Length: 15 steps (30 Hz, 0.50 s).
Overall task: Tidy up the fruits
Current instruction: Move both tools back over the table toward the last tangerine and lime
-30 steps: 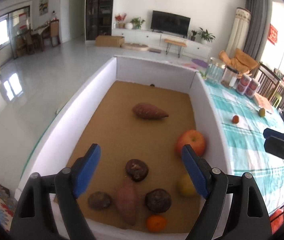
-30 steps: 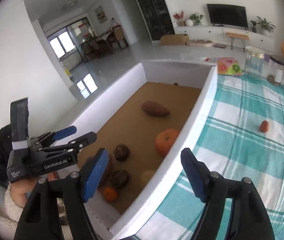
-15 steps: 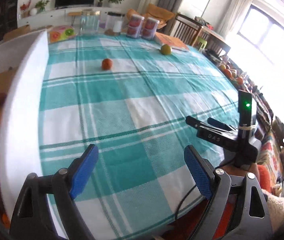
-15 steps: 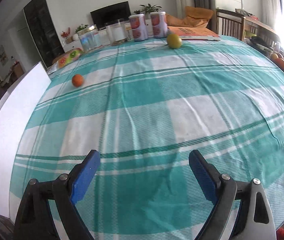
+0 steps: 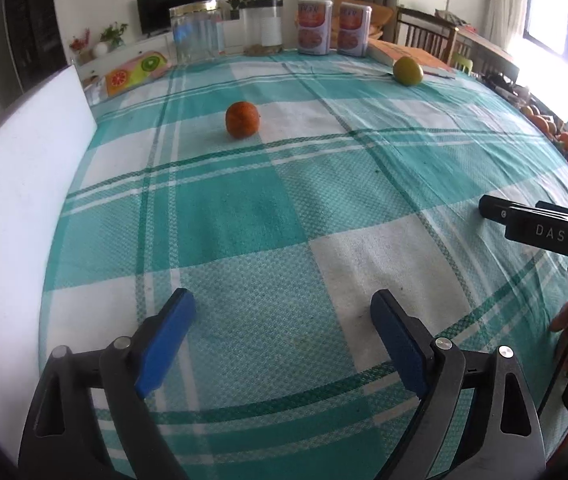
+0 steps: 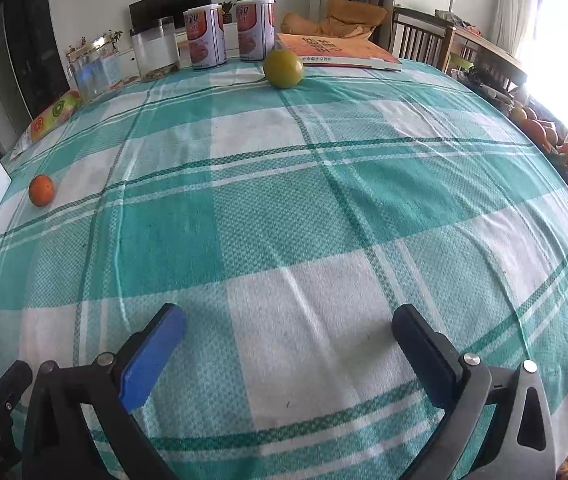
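Observation:
A small orange tangerine (image 5: 242, 119) lies on the teal checked tablecloth (image 5: 284, 208), far ahead of my left gripper (image 5: 284, 340), which is open and empty. It also shows at the left in the right wrist view (image 6: 41, 190). A yellow-green fruit (image 5: 407, 71) lies at the table's far side by a book; it also shows in the right wrist view (image 6: 283, 68). My right gripper (image 6: 289, 354) is open and empty low over the cloth. The white box wall (image 5: 16, 208) stands at the left.
Two glass jars (image 5: 195, 31) and two red cans (image 5: 315, 26) stand along the far edge, with an orange book (image 6: 339, 53) and a fruit-print pack (image 5: 134, 72). Chairs (image 6: 419, 40) and more oranges (image 6: 539, 132) are off the right side.
Both grippers have swung right, away from the box of produce, and now face the tablecloth. They have moved closer to the tangerine and the green fruit. Both stay open.

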{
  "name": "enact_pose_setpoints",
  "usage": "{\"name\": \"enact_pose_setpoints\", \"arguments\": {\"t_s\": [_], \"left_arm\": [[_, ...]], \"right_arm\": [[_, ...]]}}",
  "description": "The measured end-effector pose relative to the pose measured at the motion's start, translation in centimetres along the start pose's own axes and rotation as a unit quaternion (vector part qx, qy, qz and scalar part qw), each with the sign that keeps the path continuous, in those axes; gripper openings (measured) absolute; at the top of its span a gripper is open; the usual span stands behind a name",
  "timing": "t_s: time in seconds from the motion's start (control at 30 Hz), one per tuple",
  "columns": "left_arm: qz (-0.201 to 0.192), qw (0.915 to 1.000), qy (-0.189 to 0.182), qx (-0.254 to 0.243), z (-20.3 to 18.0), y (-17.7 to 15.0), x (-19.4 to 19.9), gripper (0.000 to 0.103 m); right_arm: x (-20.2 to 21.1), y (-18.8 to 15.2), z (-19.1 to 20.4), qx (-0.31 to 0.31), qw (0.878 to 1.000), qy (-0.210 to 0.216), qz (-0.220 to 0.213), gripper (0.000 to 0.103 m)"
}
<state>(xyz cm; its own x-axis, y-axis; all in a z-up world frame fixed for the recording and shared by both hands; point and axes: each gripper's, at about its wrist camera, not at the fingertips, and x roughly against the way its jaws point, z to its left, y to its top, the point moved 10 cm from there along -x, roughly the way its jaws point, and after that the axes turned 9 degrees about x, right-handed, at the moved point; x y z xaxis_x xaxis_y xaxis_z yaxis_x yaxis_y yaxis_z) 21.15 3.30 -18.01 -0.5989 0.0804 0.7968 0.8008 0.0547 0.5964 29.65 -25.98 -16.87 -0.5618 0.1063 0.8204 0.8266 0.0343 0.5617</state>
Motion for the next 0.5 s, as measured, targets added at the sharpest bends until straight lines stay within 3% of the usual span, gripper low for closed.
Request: {"name": "enact_pose_setpoints", "arguments": {"t_s": [0.5], "left_arm": [[0.003, 1.0, 0.004, -0.001, -0.15, 0.08, -0.39, 0.096]], "right_arm": [[0.05, 0.07, 0.25, -0.005, 1.0, -0.002, -0.001, 0.103]]}}
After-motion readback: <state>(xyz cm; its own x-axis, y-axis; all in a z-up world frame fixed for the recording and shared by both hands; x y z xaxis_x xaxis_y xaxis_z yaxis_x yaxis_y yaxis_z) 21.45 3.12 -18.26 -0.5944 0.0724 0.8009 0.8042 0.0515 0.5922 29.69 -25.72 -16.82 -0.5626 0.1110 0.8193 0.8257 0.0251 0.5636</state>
